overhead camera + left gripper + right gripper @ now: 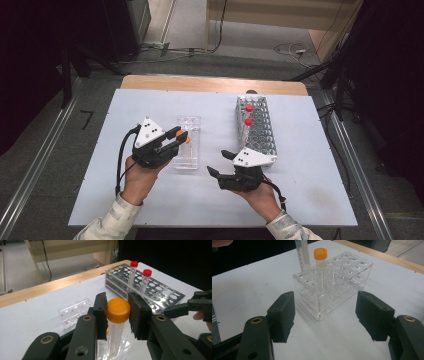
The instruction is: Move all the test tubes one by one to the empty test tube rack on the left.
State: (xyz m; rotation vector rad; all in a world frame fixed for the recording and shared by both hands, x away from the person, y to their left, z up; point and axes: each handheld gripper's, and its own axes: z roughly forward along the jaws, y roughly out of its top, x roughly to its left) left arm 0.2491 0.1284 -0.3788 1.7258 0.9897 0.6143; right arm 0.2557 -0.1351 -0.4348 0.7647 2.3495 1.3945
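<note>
The left gripper (117,315) clamps the orange-capped tube (117,322) by its cap, seemingly to lift it from the clear rack (332,287), which lies ahead of the wide-open, empty right gripper (329,315).

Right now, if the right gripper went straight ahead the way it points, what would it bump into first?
Most likely the clear plastic rack: it sits straight ahead of the right gripper, whose jaws stand open with only bare table between. How far off is hard to judge.
</note>
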